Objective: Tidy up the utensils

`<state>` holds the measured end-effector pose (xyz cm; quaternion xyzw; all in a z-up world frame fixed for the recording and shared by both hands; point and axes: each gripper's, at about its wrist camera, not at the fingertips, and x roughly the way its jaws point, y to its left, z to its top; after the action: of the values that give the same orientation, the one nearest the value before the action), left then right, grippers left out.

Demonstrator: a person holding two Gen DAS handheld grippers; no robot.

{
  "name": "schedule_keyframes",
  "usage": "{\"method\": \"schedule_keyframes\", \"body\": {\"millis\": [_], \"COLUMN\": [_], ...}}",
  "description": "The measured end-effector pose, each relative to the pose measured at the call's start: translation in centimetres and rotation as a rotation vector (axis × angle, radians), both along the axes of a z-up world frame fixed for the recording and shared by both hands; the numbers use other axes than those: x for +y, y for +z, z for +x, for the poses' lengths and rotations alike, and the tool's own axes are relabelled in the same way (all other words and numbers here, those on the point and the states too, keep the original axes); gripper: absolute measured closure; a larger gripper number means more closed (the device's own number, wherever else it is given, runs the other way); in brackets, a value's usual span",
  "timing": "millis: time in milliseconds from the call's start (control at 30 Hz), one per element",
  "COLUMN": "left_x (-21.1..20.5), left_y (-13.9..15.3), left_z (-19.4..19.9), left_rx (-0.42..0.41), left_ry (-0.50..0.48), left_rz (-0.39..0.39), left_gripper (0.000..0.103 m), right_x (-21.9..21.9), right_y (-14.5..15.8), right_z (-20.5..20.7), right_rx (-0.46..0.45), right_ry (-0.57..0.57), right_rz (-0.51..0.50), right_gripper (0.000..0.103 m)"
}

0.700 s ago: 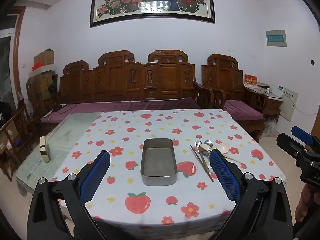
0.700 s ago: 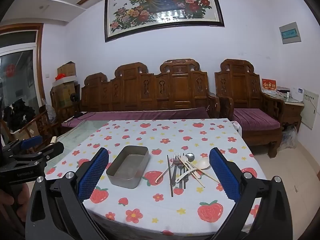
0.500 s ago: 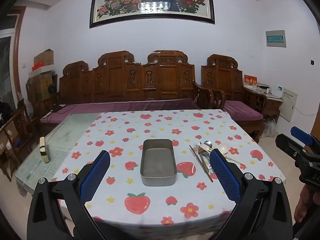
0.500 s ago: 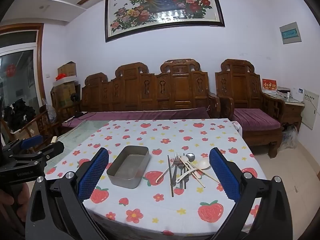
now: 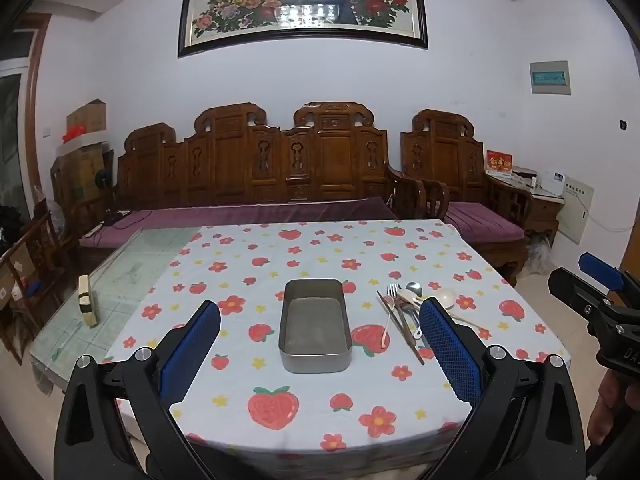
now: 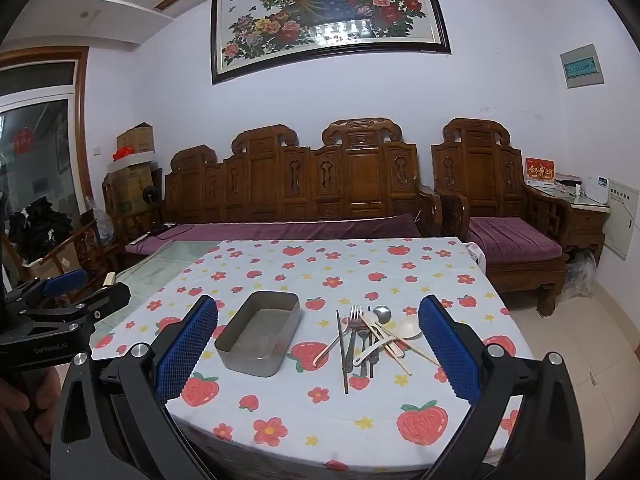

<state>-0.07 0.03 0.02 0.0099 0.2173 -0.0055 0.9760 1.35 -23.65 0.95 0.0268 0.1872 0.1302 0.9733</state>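
Observation:
An empty rectangular metal box (image 5: 315,324) (image 6: 259,333) lies on a strawberry-print tablecloth (image 5: 304,400) (image 6: 304,412). To its right is a loose pile of utensils (image 5: 404,314) (image 6: 370,336): a fork, metal and pale spoons, and chopsticks. My left gripper (image 5: 320,354) is open and empty, held back from the near table edge with the box between its fingers in view. My right gripper (image 6: 318,350) is open and empty, also short of the table. Each gripper shows at the edge of the other's view: the right one (image 5: 600,300) and the left one (image 6: 60,304).
Bare glass tabletop (image 5: 120,276) extends left of the cloth, with a small yellow-green block (image 5: 88,306) standing on it. A carved wooden sofa (image 5: 256,184) with purple cushions stands behind the table, an armchair (image 6: 504,216) at right.
Both views have shifted only very slightly; the grippers stay open and nothing on the table has moved.

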Motion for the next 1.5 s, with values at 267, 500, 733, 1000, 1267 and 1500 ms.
{"method": "schedule_keyframes", "body": {"millis": [267,500,733,1000,1267,1500], "left_x": [0.01,0.01,-0.35,-0.32,-0.32,-0.32], "left_y": [0.00,0.00,0.21,0.20,0.20,0.20], "left_z": [0.01,0.01,-0.05,-0.05,-0.08,-0.10], "left_rx": [-0.001,0.000,-0.003,-0.004,-0.005,-0.006], "left_ry": [0.000,-0.001,0.000,0.000,0.000,0.000], "left_rz": [0.000,0.000,0.000,0.000,0.000,0.000], "left_gripper": [0.006,0.006,0.006,0.006,0.006,0.006], "right_x": [0.02,0.04,0.04,0.02,0.02,0.05], "right_y": [0.05,0.14,0.14,0.10,0.14,0.09], "right_z": [-0.08,-0.18,-0.23,-0.25,-0.27,-0.26], "right_rx": [-0.001,-0.001,-0.003,-0.003,-0.004,-0.004], "right_ry": [-0.001,-0.001,-0.001,0.000,0.000,0.000], "right_rz": [0.001,0.002,0.003,0.003,0.005,0.005], "right_gripper": [0.002,0.002,0.002,0.002,0.002,0.002]}}
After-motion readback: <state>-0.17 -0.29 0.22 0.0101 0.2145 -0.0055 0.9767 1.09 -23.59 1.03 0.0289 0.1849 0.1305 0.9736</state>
